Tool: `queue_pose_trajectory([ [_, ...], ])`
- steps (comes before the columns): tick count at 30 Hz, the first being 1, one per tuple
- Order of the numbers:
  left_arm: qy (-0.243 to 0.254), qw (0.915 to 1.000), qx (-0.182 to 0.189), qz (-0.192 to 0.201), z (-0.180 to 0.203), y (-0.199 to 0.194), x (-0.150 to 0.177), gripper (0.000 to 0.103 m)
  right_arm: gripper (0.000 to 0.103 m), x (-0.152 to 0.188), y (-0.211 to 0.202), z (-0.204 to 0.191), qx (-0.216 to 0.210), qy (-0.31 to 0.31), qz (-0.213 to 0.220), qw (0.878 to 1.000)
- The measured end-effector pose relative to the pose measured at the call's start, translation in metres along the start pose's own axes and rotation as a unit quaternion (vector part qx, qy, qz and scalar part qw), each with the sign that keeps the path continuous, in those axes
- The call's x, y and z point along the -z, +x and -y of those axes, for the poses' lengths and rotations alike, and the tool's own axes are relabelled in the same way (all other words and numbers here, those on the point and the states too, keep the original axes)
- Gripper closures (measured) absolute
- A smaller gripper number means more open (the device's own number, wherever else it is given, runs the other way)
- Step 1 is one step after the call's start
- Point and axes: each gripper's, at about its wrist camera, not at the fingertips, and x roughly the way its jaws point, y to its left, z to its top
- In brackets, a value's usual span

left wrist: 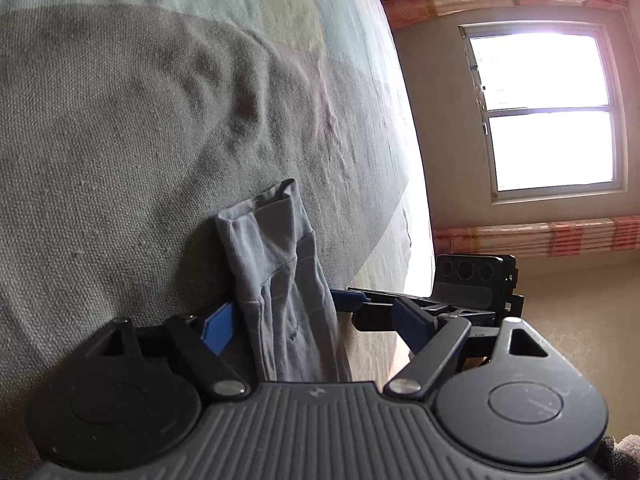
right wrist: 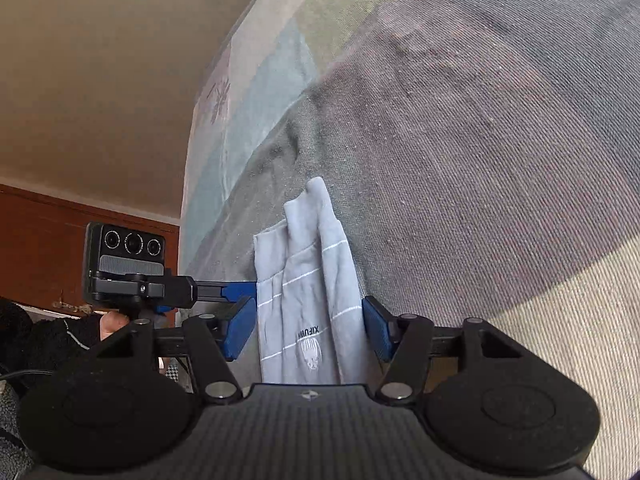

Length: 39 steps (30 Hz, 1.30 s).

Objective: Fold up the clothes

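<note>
Left wrist view is showing us a grey garment [left wrist: 280, 280] bunched into a narrow strip that is running straight out from the camera, between the blue pads of the left gripper [left wrist: 312, 320]. Its hemmed end is reaching forward onto the bedspread [left wrist: 120, 120]. We are reading the near pad [left wrist: 218, 330] as lying against the cloth; the far pad [left wrist: 410, 322] is standing clear of it. We are therefore judging this gripper released, jaws wide, with the cloth lying between them rather than pinched.

Right wrist view is showing the same arrangement: a grey strip [right wrist: 308, 288] with thin white stripes and a printed logo is running forward along the right gripper [right wrist: 308, 328], long axis in line with the fingers. Both blue pads [right wrist: 240, 330] are sitting at the edges of the bundle. We cannot tell whether they are pressing on it or merely flanking it.

Each gripper is appearing in the other's view, off to the side and level with it, so we are judging the hands to be working side by side at one edge of the garment. Both are pointing downward at the bed.

Any coming move is depending on the cloth staying centred between the jaws. The left side is looking the less secure.

A window [left wrist: 548, 112] is glaring behind the left gripper.
</note>
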Motion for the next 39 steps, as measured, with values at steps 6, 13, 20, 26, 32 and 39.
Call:
queue_pose_trajectory([
  [6, 0.074, 0.9969, -0.024, 0.012, 0.02, 0.019, -0.006, 0.021, 0.072, -0.001, 0.014, 0.005, 0.006, 0.03, 0.043, 0.999],
  [13, 0.053, 0.9945, -0.087, 0.024, 0.015, 0.024, -0.016, 0.091, 0.102, 0.018, 0.016, -0.012, 0.065, 0.014, 0.073, 0.995],
  [20, 0.128, 0.9884, -0.081, 0.012, 0.064, 0.039, -0.038, 0.095, 0.101, 0.026, 0.0, -0.045, 0.12, -0.019, 0.118, 0.986],
  [26, 0.18, 0.9822, -0.053, 0.011, 0.097, 0.067, -0.061, 0.095, 0.1, 0.011, -0.066, -0.044, 0.16, -0.029, 0.172, 0.972],
  [32, 0.203, 0.969, -0.14, -0.012, 0.085, 0.073, -0.05, 0.092, 0.089, 0.006, -0.065, -0.024, 0.245, -0.004, 0.184, 0.952],
  [39, 0.302, 0.9397, -0.162, -0.003, 0.113, 0.035, -0.031, 0.08, 0.084, 0.077, -0.106, -0.035, 0.255, 0.014, 0.199, 0.946],
])
